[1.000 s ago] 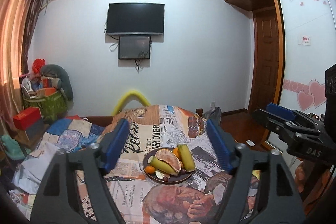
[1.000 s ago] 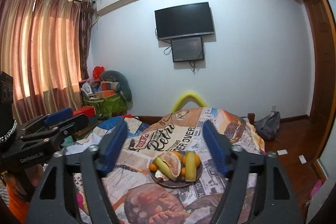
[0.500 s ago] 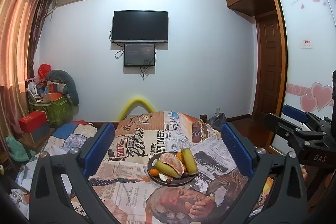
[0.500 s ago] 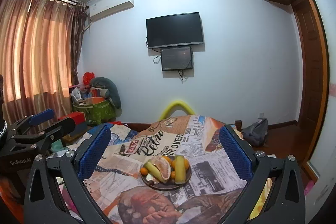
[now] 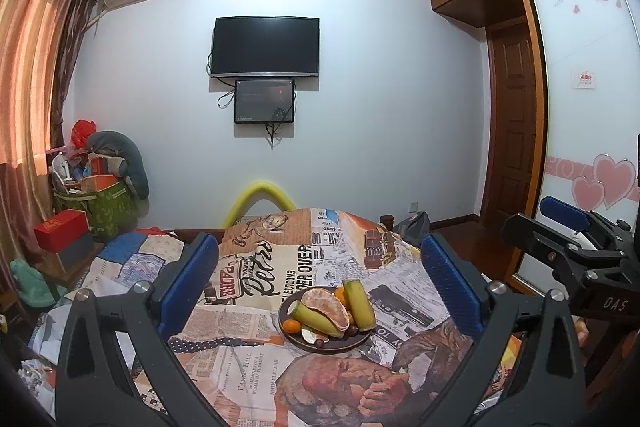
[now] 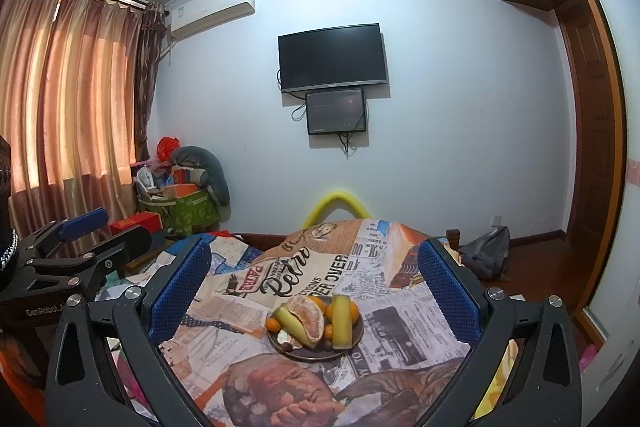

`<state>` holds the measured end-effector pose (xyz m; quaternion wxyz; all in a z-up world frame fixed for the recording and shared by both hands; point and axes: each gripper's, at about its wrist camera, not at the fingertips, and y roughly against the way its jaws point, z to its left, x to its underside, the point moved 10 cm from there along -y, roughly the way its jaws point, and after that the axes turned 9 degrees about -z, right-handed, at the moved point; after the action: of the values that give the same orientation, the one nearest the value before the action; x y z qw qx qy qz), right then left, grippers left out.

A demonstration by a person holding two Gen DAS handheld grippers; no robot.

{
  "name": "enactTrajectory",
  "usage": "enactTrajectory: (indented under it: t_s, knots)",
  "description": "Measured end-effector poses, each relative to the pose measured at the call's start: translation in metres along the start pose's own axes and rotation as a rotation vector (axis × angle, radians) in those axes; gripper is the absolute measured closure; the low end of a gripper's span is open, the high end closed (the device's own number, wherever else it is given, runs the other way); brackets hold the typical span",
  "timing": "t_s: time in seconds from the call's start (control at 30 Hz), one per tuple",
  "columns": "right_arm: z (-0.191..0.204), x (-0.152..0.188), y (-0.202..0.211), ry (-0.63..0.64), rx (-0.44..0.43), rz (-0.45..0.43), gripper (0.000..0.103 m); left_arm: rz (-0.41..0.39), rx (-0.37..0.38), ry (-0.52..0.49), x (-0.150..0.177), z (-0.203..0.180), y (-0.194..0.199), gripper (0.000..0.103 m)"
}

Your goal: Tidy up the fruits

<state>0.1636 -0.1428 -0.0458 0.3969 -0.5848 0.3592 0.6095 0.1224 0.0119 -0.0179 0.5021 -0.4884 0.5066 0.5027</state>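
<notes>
Both tongs, left [image 5: 318, 281] and right [image 6: 314, 283], opened wide over the last second and hold nothing. The fruits [image 5: 332, 313] sit piled on the dark plate [image 5: 340, 345], low in the middle, on the bed. They may be sorted already, or waiting.

My plate [image 5: 316, 345] sits on the bed [image 5: 260, 267], midway between its side edges, holding the fruits [image 5: 332, 311]. My left tool [image 5: 320, 283] and right tool [image 6: 314, 283] hang above the near edge, well apart from it.
</notes>
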Motion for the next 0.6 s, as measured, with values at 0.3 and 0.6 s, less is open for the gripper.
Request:
enactTrajectory:
  t_s: [0.3,0.6]
  knots:
    - [-0.0003,-0.0014,0.0017,0.001,0.004,0.001,0.000,0.006,0.009,0.008,0.0023,0.0005,-0.0021,0.000]
    - [-0.0003,-0.0030,0.0030,0.001,0.004,0.001,0.000,0.011,0.019,0.021,0.0028,0.0015,-0.0032,0.000]
